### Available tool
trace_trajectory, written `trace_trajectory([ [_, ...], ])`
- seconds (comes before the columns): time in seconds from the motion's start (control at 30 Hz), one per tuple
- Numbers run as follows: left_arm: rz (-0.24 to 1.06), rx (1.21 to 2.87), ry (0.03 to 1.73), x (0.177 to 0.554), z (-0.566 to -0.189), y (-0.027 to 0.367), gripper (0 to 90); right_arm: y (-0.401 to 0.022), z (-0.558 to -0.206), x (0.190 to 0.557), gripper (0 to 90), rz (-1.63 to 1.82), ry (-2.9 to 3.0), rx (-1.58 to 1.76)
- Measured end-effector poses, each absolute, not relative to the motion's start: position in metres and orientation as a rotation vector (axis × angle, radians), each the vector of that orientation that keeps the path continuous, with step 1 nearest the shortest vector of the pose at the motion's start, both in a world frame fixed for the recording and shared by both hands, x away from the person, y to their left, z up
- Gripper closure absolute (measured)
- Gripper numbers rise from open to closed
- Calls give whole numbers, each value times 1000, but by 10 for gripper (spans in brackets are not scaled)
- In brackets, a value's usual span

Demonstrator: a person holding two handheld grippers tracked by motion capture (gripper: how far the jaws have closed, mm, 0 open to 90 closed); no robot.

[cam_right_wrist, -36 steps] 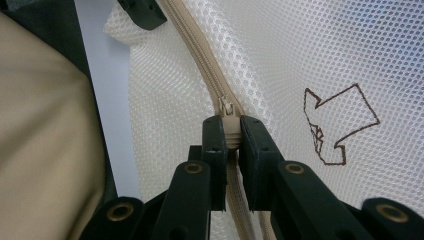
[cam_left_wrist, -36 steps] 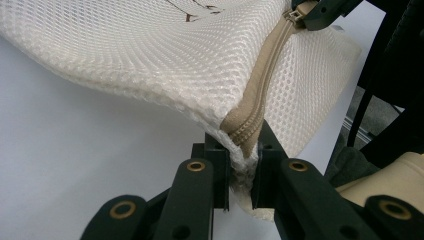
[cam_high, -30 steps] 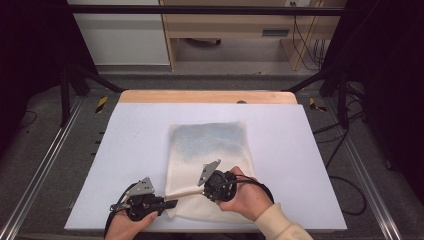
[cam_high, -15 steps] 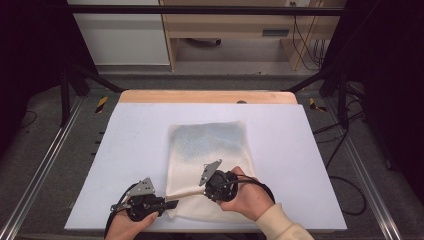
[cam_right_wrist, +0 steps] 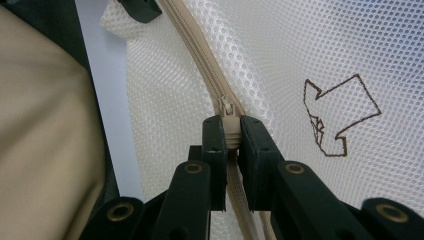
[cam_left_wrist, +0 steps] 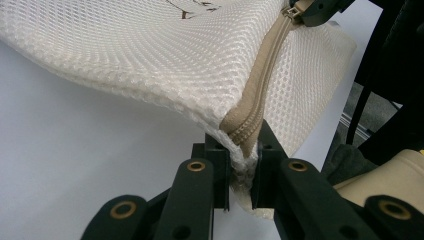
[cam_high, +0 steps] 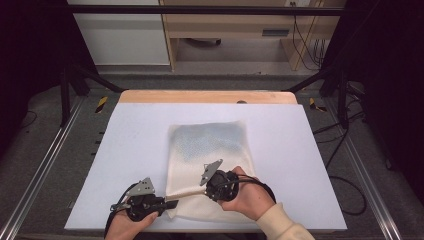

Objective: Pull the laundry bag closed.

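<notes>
On a white worktop (cam_high: 310,165), the left claw (cam_left_wrist: 240,177) pinches a mesh bag's (cam_high: 210,145) near-left corner to brace it while the right claw (cam_right_wrist: 229,137) pinches the zipper pull (cam_right_wrist: 228,125).

The high view is looking forward and down over the whole bench (cam_high: 140,130) from above its near side. Both claw views are riding close along their jaws, sharing the mesh bag's zipper (cam_left_wrist: 260,90).

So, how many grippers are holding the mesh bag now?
2. The left gripper pinches the corner of the mesh bag at the zipper's end; the right gripper clamps the zipper pull further along.
</notes>
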State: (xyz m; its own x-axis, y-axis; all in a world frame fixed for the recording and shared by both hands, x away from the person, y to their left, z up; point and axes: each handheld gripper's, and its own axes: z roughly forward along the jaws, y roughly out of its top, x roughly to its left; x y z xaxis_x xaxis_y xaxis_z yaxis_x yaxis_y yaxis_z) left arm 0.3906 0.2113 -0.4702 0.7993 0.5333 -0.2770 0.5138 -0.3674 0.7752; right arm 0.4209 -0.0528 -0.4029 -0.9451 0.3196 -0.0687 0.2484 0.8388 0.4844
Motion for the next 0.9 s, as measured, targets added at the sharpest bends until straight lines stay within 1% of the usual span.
trace_trajectory([
  [0.9,32,2032,777,390,-469,212,813,-70,-402,420,820,733,2860,489],
])
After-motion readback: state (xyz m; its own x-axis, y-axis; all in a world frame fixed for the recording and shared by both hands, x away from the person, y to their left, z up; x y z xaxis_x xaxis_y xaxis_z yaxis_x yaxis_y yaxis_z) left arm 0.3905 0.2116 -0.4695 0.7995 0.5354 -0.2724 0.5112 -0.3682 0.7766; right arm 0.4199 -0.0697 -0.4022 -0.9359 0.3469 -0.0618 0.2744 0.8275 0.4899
